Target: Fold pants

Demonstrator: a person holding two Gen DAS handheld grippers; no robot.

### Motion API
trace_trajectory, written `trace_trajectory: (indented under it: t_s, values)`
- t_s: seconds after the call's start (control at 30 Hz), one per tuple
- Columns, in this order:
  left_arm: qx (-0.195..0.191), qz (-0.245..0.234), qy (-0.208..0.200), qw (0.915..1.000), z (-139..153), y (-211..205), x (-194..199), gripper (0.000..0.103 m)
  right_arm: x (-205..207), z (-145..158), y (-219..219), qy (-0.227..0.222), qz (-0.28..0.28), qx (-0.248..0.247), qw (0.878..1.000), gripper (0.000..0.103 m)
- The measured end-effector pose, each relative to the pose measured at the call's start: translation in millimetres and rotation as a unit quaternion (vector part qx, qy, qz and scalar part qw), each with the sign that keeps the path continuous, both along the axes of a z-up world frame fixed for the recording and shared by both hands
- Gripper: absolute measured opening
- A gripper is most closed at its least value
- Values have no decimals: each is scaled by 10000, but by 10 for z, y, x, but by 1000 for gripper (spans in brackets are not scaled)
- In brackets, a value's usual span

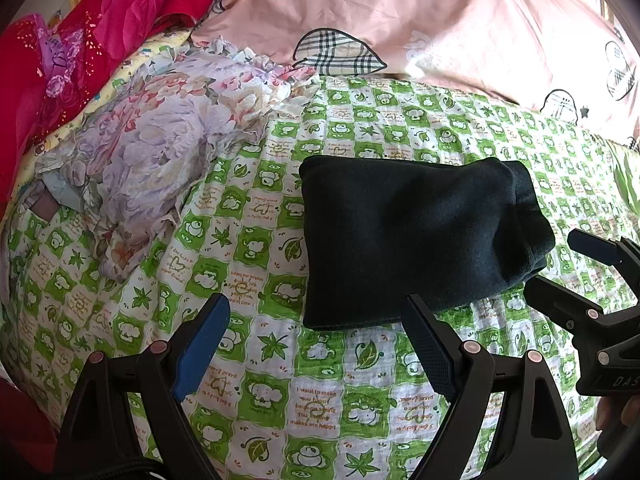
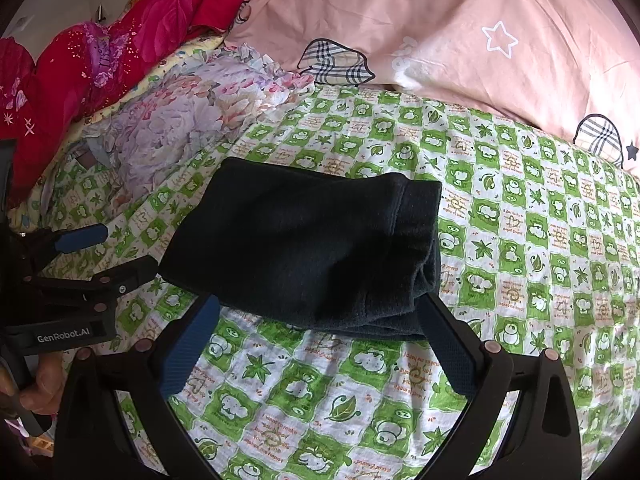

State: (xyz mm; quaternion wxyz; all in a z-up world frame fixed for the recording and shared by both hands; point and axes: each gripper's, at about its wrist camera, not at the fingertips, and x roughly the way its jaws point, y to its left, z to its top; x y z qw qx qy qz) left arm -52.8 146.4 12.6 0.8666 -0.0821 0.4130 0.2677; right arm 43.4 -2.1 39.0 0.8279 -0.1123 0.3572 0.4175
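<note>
Dark pants are seen lying on the green and white sheet, folded up into a small thick block. Several layers are stacked on the side by the right gripper, and the edges are lined up quite well. The folding looks almost finished, or fully finished; no loose leg is seen sticking out. Maybe a little pat or a tidy of the thick end is all that is left, but that is only a guess. The left gripper is held wide open just in front of the pants, and nothing is held in it. The right gripper is wide open too, and nothing is pinched between its fingers; one tip sits right at the thick corner of the pants, and whether it touches cannot be told. A flowery cloth is bunched up near the pants, a pink quilt lies behind, and red bedding is piled at the far side.
</note>
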Motion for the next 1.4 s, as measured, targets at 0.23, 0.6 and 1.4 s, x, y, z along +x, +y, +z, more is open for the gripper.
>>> trace_trajectory:
  t_s: [0.23,0.6,1.4]
  values:
    - [-24,18,-10,10000,3,40,28,88,24,31,7,-7,5,25,10000,99]
    - [-19,-26,10,10000,4,59,55,88,37,36,5,2,10,28,10000,99]
    - [-258,134,-16,9996,115,70,178,88,166,78,-187,49,-222,105,9997,99]
